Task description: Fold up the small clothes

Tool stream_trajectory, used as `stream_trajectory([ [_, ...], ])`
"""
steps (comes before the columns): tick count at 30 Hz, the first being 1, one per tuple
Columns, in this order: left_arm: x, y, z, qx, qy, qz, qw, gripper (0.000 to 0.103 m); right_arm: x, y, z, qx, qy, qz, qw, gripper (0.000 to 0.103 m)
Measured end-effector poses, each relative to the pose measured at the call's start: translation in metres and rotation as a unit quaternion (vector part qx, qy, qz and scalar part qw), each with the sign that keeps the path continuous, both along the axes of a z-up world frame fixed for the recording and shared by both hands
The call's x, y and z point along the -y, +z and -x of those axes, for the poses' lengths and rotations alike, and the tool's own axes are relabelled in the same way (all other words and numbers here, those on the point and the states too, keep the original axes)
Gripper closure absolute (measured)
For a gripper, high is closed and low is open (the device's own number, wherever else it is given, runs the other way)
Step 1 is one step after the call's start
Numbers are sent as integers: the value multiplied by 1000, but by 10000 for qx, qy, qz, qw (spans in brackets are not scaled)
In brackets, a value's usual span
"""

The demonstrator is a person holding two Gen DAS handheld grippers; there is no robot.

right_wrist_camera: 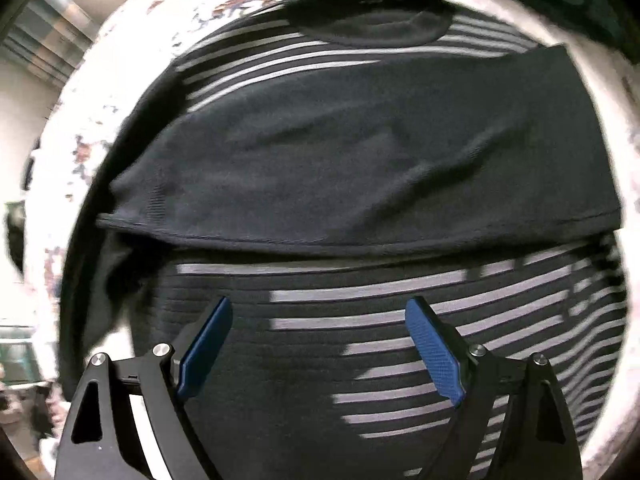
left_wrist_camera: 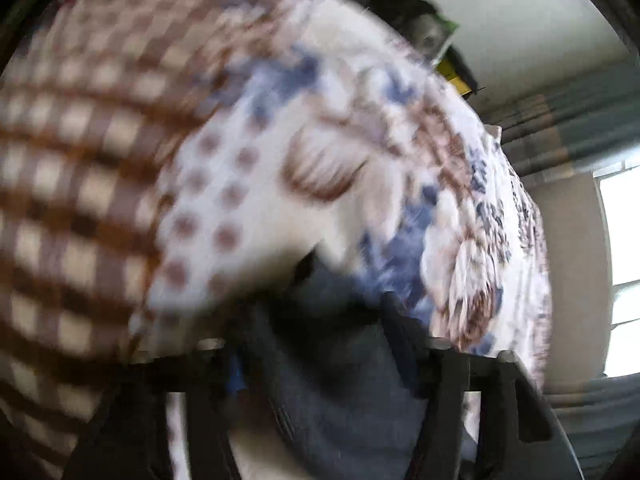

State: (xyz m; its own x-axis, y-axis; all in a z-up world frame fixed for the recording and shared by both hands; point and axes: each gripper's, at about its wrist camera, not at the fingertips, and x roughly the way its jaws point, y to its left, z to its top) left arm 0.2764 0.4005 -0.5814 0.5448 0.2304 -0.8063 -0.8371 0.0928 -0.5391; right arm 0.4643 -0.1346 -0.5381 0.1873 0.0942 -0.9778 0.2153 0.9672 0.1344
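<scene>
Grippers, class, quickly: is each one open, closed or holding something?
Left gripper: dark cloth between the jaws; grip cannot be told, too blurred.
Right gripper: open, holding nothing, above the striped sweater.

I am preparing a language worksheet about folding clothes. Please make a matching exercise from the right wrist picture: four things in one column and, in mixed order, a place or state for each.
Things
1. right gripper
2. neck opening
3. plain dark flap
4. flowered cover

Places or states
A. folded across the middle of the striped sweater
B. white, under the sweater
C. fingers wide apart, holding nothing, over the lower stripes
D. at the far end of the sweater

Pairs: 1-C; 2-D; 3-A; 4-B
</scene>
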Motion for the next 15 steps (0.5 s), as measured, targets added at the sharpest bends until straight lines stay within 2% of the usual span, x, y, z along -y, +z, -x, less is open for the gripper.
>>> stream_trajectory([
  [1, -4, 6, -10, -152, -135, -213, 9996, 96, 1, 1, -1, -21, 3, 145, 9999, 13],
  [5, -33, 36, -32, 85, -465, -755, 9960, 96, 10, 7, -4, 3, -57, 92, 9999, 13],
  [7, -47, 48, -42, -17, -721, -1098, 9913, 95, 14, 11, -5, 60, -52, 98, 9999, 13],
  [9, -59, 42, -44, -154, -865, -963, 9915, 95, 18, 12, -5, 69, -92, 90, 9999, 13],
  [11, -67, 36, -39, -111, -855, -767, 9933, 92, 23, 11, -3, 26, -149, 33, 9999, 13],
  [12, -74, 30, -32, -112, -786, -547, 9953, 91, 25, 9, -2, -10, -183, 1, 9998, 13],
  [13, -78, 24, -28, -116, -721, -347, 9967, 85, 25, 8, -1, -23, -213, -33, 9998, 13],
  [15, -86, 14, -12, 209, -545, 62, 9983, 83, 27, 7, 2, -38, -235, -79, 9997, 13],
])
